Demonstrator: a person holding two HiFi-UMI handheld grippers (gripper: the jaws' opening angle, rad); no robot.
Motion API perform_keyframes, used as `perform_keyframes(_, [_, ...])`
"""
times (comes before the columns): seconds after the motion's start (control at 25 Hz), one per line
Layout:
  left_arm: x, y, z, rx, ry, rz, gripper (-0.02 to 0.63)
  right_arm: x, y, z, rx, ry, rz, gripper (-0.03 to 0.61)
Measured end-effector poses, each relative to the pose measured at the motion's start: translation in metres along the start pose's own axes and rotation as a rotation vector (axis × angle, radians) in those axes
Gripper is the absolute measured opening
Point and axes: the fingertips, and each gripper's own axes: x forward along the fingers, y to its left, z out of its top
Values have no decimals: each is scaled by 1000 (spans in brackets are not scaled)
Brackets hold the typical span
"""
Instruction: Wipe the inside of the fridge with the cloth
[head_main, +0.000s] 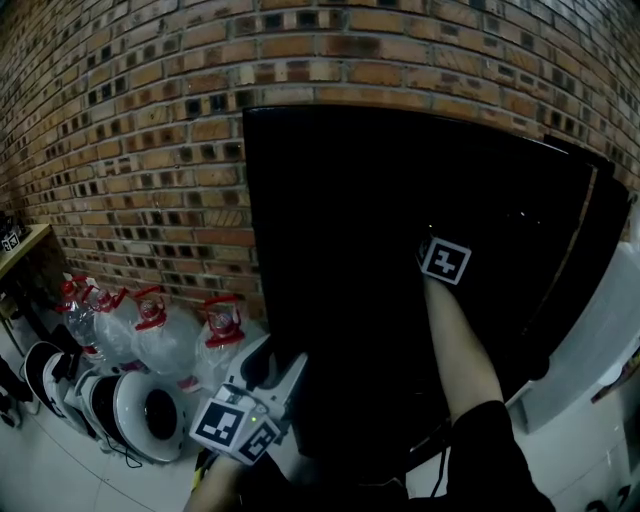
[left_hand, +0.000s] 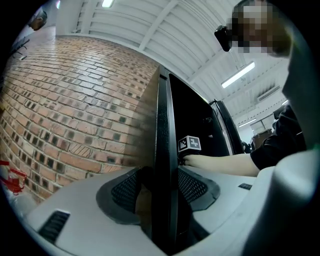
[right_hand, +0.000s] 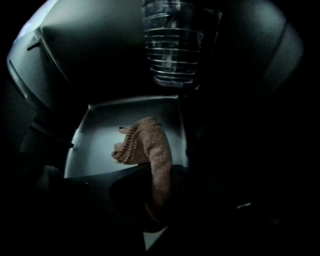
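The black fridge (head_main: 400, 250) stands against the brick wall, and its inside is dark in the head view. My left gripper (head_main: 280, 368) is at the fridge's lower left. In the left gripper view it (left_hand: 161, 187) is shut on the thin black edge of the fridge door (left_hand: 162, 140). My right arm reaches into the fridge; only the marker cube (head_main: 446, 260) of that gripper shows there. My right gripper (right_hand: 155, 185) is shut on a pinkish-brown knitted cloth (right_hand: 147, 147). The cloth sticks up from the jaws over a pale shelf surface (right_hand: 107, 132).
A clear ribbed bottle (right_hand: 172, 45) stands inside the fridge beyond the cloth. Several water jugs with red caps (head_main: 150, 335) sit on the floor by the brick wall (head_main: 150, 150). White round appliances (head_main: 140, 415) lie in front of them. A white surface (head_main: 600, 340) lies to the fridge's right.
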Motion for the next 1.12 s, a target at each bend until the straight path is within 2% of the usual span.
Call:
perform_keyframes(0.32, [2,-1,0,1,-1,-1,233,-1,-6,-3,-15,0,-79,72])
perform_keyframes(0.4, [2,-1,0,0,-2,-1,233,-4,-11,-5,23,-5,-98,72])
perform_keyframes(0.44, [2,-2,0,0,-2,-3,233,-6,-10,-8,66,-8,-80,72])
perform_keyframes(0.48, [2,-2,0,0,-2,-7,233,-9,-5,-11,112,-12,-33,72])
perform_keyframes(0.56, [2,-2,0,0,-7,-16,235,-17,22,-21,162,-17,123,72])
perform_keyframes(0.68, [2,0,1,-1,-15,-18,238,-28,77,-44,131,22,324,72])
perform_keyframes(0.8, [3,0,0,-5,-8,-13,236,-30,124,-67,93,86,446,73])
perform_keyframes(0.92, [1,-2,-2,-7,-1,-17,236,-29,163,-82,56,124,524,74])
perform_keyframes(1.12, [1,0,-2,2,2,-18,236,-16,203,-88,51,141,528,74])
